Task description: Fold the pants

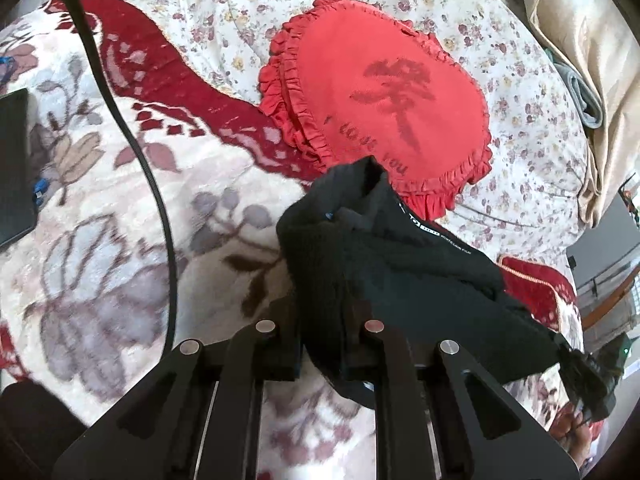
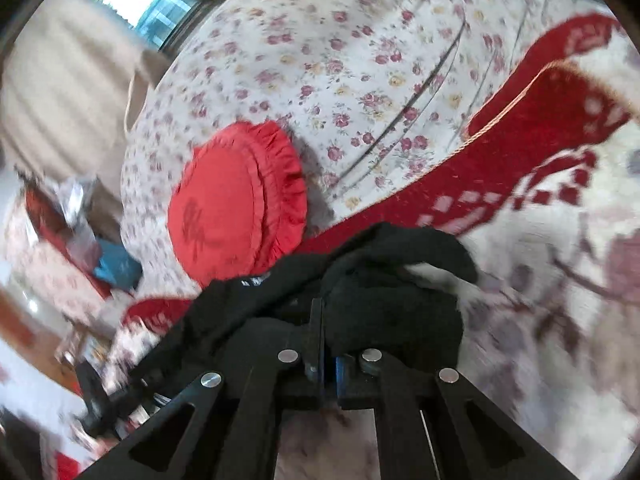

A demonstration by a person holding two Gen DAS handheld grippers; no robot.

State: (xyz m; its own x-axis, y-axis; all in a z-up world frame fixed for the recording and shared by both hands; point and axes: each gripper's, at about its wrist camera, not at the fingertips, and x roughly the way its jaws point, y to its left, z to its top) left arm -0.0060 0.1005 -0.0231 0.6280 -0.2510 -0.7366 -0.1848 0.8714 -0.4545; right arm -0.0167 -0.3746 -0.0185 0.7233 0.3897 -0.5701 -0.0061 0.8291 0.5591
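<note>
- The left gripper (image 1: 322,328) is clenched on a bunch of black fabric; its two fingers press the cloth from either side, and a ridge of it rises up and away from the jaws.
- The right gripper (image 2: 326,334) has its jaws drawn close together, with dark cloth heaped over and between them, so it appears to be grasping the same garment, though the blur makes the exact pinch hard to read.
- The pants (image 1: 384,256) hang between the two grippers as one crumpled black span, lifted off the bedding; a small white printed label shows on the fabric in the left wrist view.
- In the left wrist view, the right gripper shows at the far right end of the cloth, low in the frame.
- Below and around the garment lies a plush blanket (image 1: 120,208) with pale flowers and a red border.
- Farther off sits a red frilled cushion (image 1: 380,104), its near edge partly hidden behind the raised cloth, resting on a small-flowered sheet (image 1: 520,128).
- A black cable (image 1: 132,136) curves across the left of the blanket, and a dark flat object lies at the far left edge.
- Judging by this, the folding is at an early stage: the pants are bunched and airborne, with no flat layer or clean crease visible, so spreading out and every fold appear left to do.
</note>
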